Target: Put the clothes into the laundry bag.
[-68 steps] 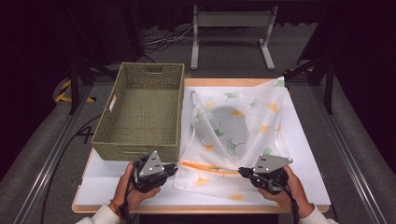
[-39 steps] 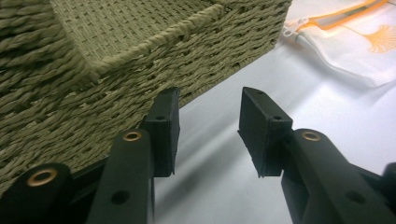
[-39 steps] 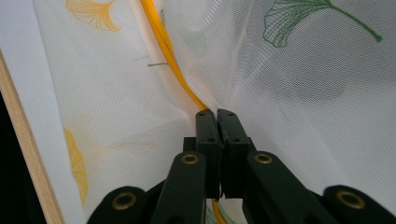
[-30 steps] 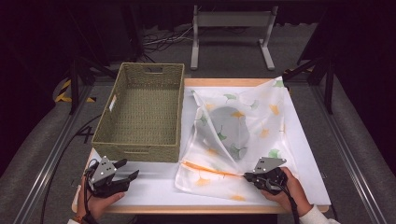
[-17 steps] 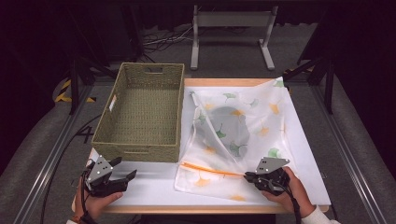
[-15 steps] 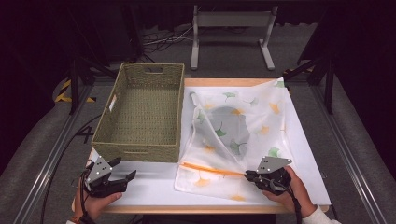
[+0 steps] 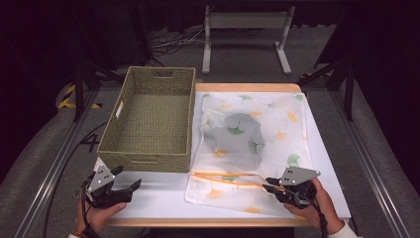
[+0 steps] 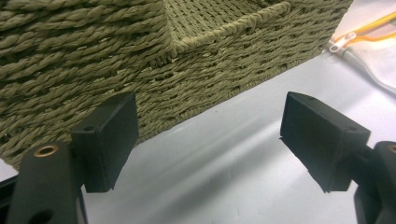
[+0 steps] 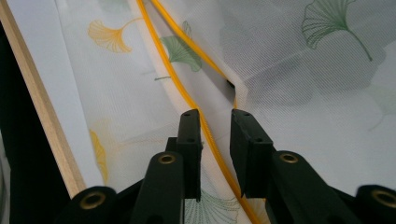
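I had the left gripper parked at the near left corner of the white table, just in front of the woven basket. Its jaws had just been opening and stood wide apart, with bare tabletop between them and nothing held; in the left gripper view the basket's braided wall ran close behind the jaws, and the zip pull of the bag peeked in at the upper right.

The right gripper sat at the near right of the table, on the edge of the mesh laundry bag, a white net pouch printed with green and orange ginkgo leaves. That bag lay flat just to the right of the basket, its left edge close beside the basket's wall, and a grey garment showed through the mesh in its upper middle. The orange zipper ran across the bag's near part toward my right hand.

In the right gripper view, the right gripper's jaws had just been opening and stood a narrow gap apart. The orange zipper tape passed between them, and the pads did not press on it, so I counted that grip as released. The table's wooden edge strip ran along the left of that view.
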`<state>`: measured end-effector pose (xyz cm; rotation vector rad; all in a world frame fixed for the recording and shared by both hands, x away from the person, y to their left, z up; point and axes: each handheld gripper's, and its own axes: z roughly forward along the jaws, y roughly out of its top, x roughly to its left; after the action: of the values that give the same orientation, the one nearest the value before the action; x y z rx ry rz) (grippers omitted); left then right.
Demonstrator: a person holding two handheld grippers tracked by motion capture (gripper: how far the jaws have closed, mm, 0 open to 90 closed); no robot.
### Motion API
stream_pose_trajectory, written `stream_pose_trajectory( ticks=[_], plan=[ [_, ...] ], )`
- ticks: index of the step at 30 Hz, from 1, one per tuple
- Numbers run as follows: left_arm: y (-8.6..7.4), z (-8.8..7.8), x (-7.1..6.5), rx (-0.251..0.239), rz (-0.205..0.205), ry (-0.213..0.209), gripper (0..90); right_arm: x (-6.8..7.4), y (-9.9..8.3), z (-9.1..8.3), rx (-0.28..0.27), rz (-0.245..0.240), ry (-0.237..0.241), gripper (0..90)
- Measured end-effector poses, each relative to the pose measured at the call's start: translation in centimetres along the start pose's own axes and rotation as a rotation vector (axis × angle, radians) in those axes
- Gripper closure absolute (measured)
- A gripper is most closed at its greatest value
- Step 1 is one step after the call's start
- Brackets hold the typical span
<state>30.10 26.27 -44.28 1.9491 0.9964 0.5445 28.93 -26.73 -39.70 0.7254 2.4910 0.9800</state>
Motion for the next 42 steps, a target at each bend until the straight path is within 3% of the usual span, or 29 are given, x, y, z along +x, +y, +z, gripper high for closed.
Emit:
stream_pose_trajectory(
  ticks=[7,18,22,31,42],
  plan=[
    [0.0,-0.2,0.1,-0.004,-0.002,-0.002,18.7,-0.5,0.4,-1.2,-0.060,0.005,-0.057,66.0],
    [-0.1,-0.3,0.1,-0.005,-0.002,0.001,17.8,-2.0,0.5,-3.1,-0.148,0.039,-0.149,66.0],
    [-0.1,-0.4,0.2,-0.011,-0.006,0.004,17.5,-2.4,0.4,-3.5,-0.157,0.043,-0.166,68.8],
    [-0.2,-0.6,0.5,-0.018,-0.007,0.028,16.5,-3.8,-0.3,-4.0,-0.188,0.070,-0.211,61.9],
    [-0.4,-0.4,1.0,-0.015,-0.002,0.023,15.8,-6.5,-2.5,-3.8,-0.181,0.104,-0.322,51.7]
  ],
)
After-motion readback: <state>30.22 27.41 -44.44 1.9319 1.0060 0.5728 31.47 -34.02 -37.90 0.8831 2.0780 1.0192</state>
